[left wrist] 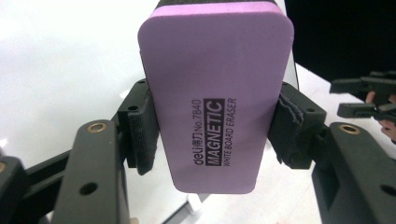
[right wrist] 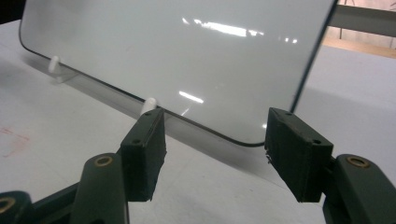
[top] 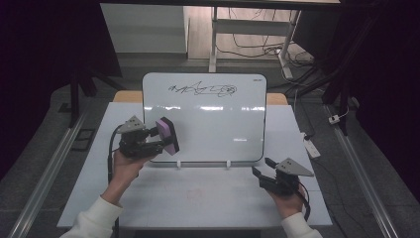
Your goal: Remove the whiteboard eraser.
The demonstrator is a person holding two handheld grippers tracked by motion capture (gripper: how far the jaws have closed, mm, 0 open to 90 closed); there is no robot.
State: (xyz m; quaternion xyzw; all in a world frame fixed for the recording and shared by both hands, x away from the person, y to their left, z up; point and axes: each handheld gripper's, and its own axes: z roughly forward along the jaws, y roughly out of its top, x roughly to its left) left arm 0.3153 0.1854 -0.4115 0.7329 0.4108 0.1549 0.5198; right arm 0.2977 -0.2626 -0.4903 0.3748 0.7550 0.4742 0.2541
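High view
- Table: white rectangular tabletop [top: 198, 198], faint reddish smear near the centre of its near half.
- Whiteboard: white rounded-corner board with a thin dark edge [top: 218, 124], propped upright on two small white pegs at mid-table; black scribble [top: 203, 89] along its top.
- Left gripper [top: 166, 140]: black two-jaw tool under a grey three-cornered plate, held in the left hand [top: 125, 166] at the board's lower left corner; jaws clamped on a purple rectangular foam eraser with a black backing [top: 167, 135].
- Eraser position: tilted, in front of the board's lower left area; contact with the board surface impossible to tell.
- Right gripper [top: 262, 167]: same black build, held in the right hand [top: 289, 201] on the near right of the table, just beside the board's lower right corner; jaws apart, nothing between them.
- Sleeves: white, entering from the near edge.

Left gripper view
- Eraser [left wrist: 217, 98]: purple face toward the camera, printed "deli No.7840 MAGNETIC WHITE BOARD ERASER"; padded fingers [left wrist: 140, 128] pressed against both long sides.
- Behind: glossy whiteboard at left; right gripper's black jaws at far right.

Right gripper view
- Jaws: wide apart, empty, low over the white table.
- Pads [right wrist: 147, 149]: dark, blocky, aimed at the board's lower right corner [right wrist: 252, 140], apart from it.
- Pegs: two white supports [right wrist: 149, 105] under the board's lower edge.
- Smear: pale red mark at the left edge.
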